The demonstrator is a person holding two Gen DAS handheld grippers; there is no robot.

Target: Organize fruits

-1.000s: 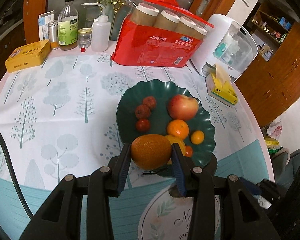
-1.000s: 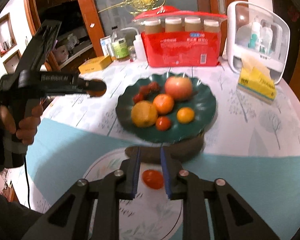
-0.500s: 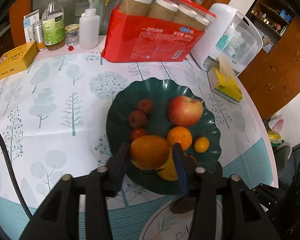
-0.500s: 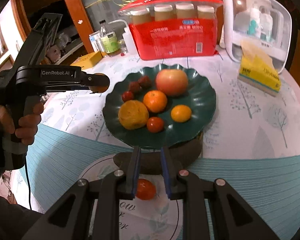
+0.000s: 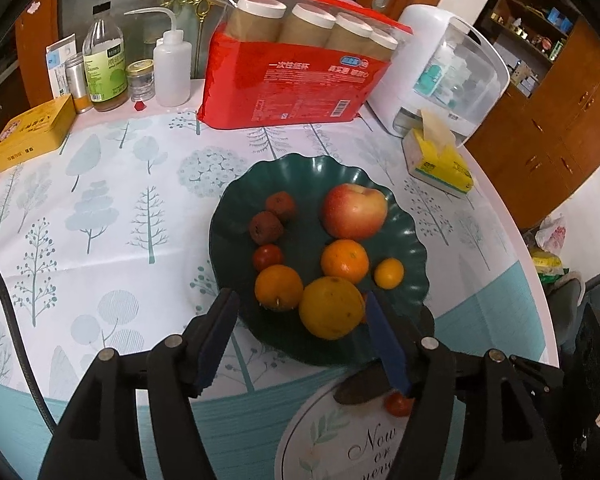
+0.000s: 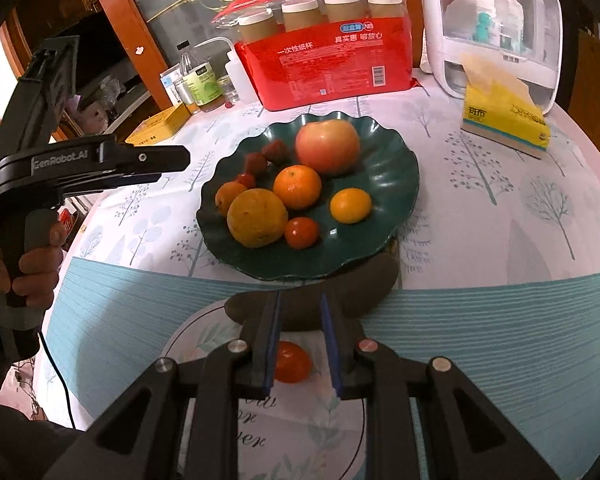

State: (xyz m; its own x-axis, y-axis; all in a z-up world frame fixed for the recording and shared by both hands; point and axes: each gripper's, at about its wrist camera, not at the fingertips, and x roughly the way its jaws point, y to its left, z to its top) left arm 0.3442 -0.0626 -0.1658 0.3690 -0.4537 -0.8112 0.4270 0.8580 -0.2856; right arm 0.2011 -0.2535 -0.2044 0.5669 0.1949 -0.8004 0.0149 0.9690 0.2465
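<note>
Lowering my parted right tongs (image 6: pixel 300 314) squarely astride the small red tomato (image 6: pixel 292 361) between them matters; left tongs (image 5: pixel 300 312) gape empty.

Tissue box (image 5: pixel 438 160), red cup pack (image 5: pixel 296 68)

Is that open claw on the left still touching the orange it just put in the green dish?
Apart. In the left wrist view the left gripper stands wide open, and dark plate shows between the orange and the nearer finger.

Dk green plate (image 5: pixel 414 236), red-yellow apple (image 5: pixel 354 210), tree-print white/teal cloth (image 5: pixel 100 216).
</note>
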